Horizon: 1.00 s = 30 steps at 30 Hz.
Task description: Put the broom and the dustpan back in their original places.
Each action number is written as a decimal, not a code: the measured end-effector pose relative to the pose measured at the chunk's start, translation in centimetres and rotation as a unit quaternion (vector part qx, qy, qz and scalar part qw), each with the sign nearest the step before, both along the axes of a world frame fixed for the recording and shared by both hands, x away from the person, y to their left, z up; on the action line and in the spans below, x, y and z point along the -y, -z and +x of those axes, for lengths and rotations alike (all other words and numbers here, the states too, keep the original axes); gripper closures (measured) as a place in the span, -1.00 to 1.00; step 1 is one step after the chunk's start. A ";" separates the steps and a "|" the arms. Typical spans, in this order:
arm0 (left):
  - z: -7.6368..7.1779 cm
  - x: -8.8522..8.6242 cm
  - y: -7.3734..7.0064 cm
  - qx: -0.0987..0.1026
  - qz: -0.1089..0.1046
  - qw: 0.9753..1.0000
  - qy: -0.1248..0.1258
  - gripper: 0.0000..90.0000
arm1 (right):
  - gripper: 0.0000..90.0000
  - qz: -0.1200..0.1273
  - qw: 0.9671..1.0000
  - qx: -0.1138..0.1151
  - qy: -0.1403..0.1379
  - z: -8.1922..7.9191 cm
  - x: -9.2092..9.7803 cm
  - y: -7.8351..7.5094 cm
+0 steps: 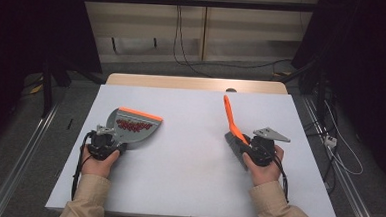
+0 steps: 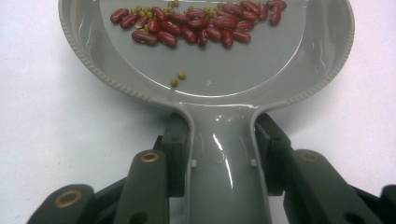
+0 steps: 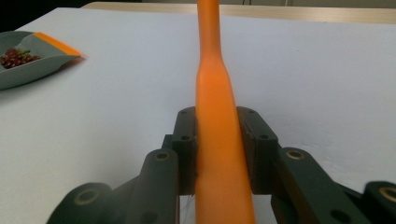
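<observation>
A grey dustpan (image 1: 132, 128) with an orange front lip lies on the white table (image 1: 188, 153) at the left. It carries a heap of red beans (image 2: 201, 23) mixed with a few small green ones. My left gripper (image 1: 110, 145) is shut on the dustpan's handle (image 2: 224, 158), one jaw on each side. At the right, a brush with an orange handle (image 1: 229, 118) and a grey head (image 1: 235, 147) rests on the table, handle pointing away. My right gripper (image 1: 253, 147) is shut on the orange handle (image 3: 219, 140). The dustpan (image 3: 28, 60) also shows far left in the right gripper view.
A wooden tabletop edge (image 1: 197, 83) runs beyond the white sheet. Cables (image 1: 182, 43) hang down the back wall and lie on the floor. Metal rails (image 1: 29, 145) run along both sides of the table.
</observation>
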<state>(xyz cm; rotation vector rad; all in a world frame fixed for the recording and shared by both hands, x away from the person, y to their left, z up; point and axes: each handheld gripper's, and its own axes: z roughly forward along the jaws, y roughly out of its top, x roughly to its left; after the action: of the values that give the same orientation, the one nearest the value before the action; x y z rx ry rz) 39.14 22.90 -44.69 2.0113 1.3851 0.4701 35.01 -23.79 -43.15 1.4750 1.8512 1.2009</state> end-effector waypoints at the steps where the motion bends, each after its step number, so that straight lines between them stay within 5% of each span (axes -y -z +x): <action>1: 0.0 0.0 0.0 0.000 0.000 1.000 0.000 0.40 | 0.57 0.002 1.000 -0.001 0.004 0.0 0.2 0.0; 7: -0.5 0.2 -0.2 0.007 -0.005 1.000 0.000 0.28 | 0.57 0.011 1.000 -0.005 0.011 -0.2 1.1 0.1; 20: -2.0 0.8 -0.3 0.009 -0.022 0.999 0.024 0.11 | 0.43 -0.044 0.999 -0.001 0.014 -1.8 2.2 -0.3; 27: -2.7 0.9 -0.5 0.009 -0.030 0.999 0.035 0.04 | 0.23 -0.051 0.999 -0.012 0.011 -3.2 2.9 -0.4; 30: -3.0 0.9 -0.7 0.012 -0.034 0.999 0.038 0.00 | 0.12 -0.074 0.997 -0.010 0.017 -4.0 3.0 -0.7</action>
<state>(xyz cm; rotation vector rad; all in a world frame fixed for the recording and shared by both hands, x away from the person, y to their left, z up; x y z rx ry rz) 36.16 22.02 -44.01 1.9888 1.2892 0.4055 31.01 -26.79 -42.44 1.4344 1.8780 1.0139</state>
